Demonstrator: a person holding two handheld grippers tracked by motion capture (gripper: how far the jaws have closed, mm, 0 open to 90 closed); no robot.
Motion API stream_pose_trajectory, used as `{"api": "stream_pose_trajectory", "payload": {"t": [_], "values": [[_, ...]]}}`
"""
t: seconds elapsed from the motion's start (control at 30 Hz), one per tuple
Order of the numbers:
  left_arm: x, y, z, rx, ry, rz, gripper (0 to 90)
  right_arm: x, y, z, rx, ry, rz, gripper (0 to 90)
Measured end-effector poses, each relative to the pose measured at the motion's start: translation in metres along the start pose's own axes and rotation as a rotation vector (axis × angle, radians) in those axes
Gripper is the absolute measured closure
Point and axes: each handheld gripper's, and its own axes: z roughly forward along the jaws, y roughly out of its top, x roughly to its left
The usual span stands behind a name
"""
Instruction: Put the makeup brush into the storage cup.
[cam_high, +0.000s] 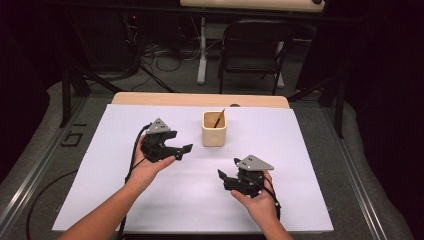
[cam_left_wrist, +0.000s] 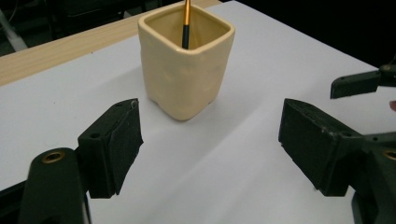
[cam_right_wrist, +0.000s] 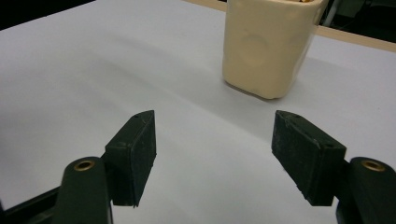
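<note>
one squarish cream cup (cam_left_wrist: 184, 74) holding a black-and-orange pencil (cam_left_wrist: 186, 23).

One cream square ceramic cup (cam_high: 214, 129) stands on one white sheet (cam_high: 125, 200) over one wooden counter (cam_high: 150, 98). One orange-and-black pencil (cam_left_wrist: 186, 23) is inside it. Two black grippers: left gripper (cam_high: 184, 152), right gripper (cam_high: 223, 176). One black folding chair (cam_high: 252, 47) is behind.

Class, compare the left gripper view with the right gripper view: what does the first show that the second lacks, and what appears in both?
The left gripper view looks into the cream cup's open mouth, where a black-and-orange pencil stands, and it catches a jaw of the right gripper at its right edge. The right gripper view sees the cup from the side, its mouth cut off by the frame. Both show the cup standing upright on the white sheet, beyond an open, empty pair of black jaws.
</note>
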Motion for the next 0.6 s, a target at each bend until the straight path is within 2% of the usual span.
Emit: {"api": "stream_pose_trajectory", "payload": {"t": [0.53, 0.6], "values": [[0.006, -0.041, -0.02, 0.001, 0.025, -0.021, 21.9, 0.001, -0.002, 0.0, -0.002, 0.0, 0.001, 30.9], [0.006, -0.045, -0.022, -0.001, 0.026, -0.037, 22.5, 0.0, -0.002, 0.0, 0.001, 0.002, 0.002, 30.9]]}}
